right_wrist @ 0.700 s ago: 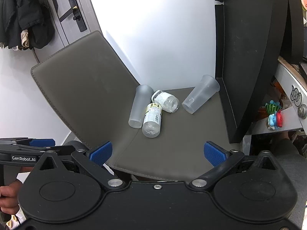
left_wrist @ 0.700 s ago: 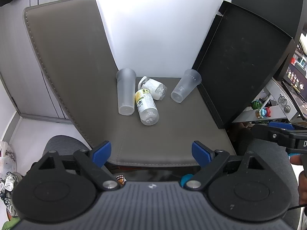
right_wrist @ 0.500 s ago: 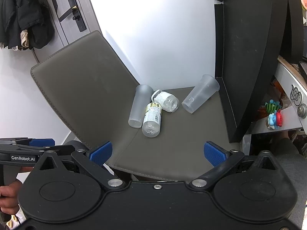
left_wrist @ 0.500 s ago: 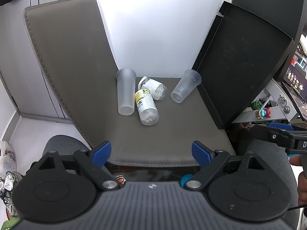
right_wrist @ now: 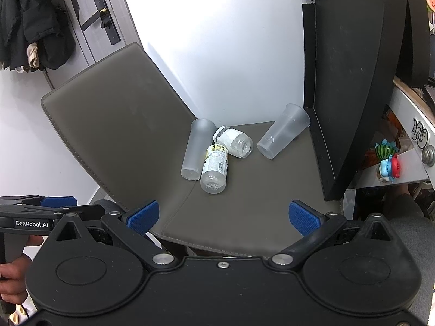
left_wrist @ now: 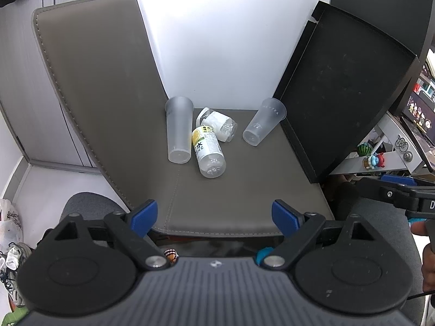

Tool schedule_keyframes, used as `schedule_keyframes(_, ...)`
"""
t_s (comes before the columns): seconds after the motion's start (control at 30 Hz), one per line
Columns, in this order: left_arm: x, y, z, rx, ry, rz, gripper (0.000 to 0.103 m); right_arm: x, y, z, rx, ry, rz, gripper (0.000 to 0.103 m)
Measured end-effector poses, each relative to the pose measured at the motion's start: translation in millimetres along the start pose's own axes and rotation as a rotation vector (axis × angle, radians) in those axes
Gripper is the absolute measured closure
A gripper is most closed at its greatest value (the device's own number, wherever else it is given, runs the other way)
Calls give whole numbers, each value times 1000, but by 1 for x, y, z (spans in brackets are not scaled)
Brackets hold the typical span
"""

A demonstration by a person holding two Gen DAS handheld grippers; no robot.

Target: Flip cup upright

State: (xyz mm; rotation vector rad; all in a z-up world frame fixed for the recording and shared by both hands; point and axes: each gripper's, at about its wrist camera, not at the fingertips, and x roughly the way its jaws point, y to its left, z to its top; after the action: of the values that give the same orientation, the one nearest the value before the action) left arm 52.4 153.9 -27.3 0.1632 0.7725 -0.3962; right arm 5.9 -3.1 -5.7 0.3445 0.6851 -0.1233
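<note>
A grey leather chair seat (left_wrist: pixel 244 190) with stitched edges serves as the work surface, its tall backrest (left_wrist: pixel 95 81) rising at left against a white wall (left_wrist: pixel 231 40). In the right wrist view, a door with a black handle (right_wrist: pixel 104 19) and hanging dark coats (right_wrist: pixel 30 19) stand far left. A black panel (left_wrist: pixel 345 95) leans at the seat's right edge, with small toy figures (left_wrist: pixel 373 160) on a shelf beyond.

Left to right on the seat lie a frosted cup (left_wrist: pixel 179 133), a yellow-labelled bottle (left_wrist: pixel 208 150) touching it, a white-labelled bottle (left_wrist: pixel 218 125) behind, and a second frosted cup (left_wrist: pixel 263 122) set apart near the panel. Both cups lie on their sides, bases toward the cameras.

The cup interiors are hidden; the print on the right cup is illegible.

The left gripper (left_wrist: pixel 214 216) and right gripper (right_wrist: pixel 224 214) stand wide open, holding nothing, near the seat's front edge.
</note>
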Motion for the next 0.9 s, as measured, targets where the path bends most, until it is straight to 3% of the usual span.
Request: schedule_keyframes(0.9, 59, 7, 42, -32, 60, -4, 13, 46, -25, 28, 57, 45, 21, 0)
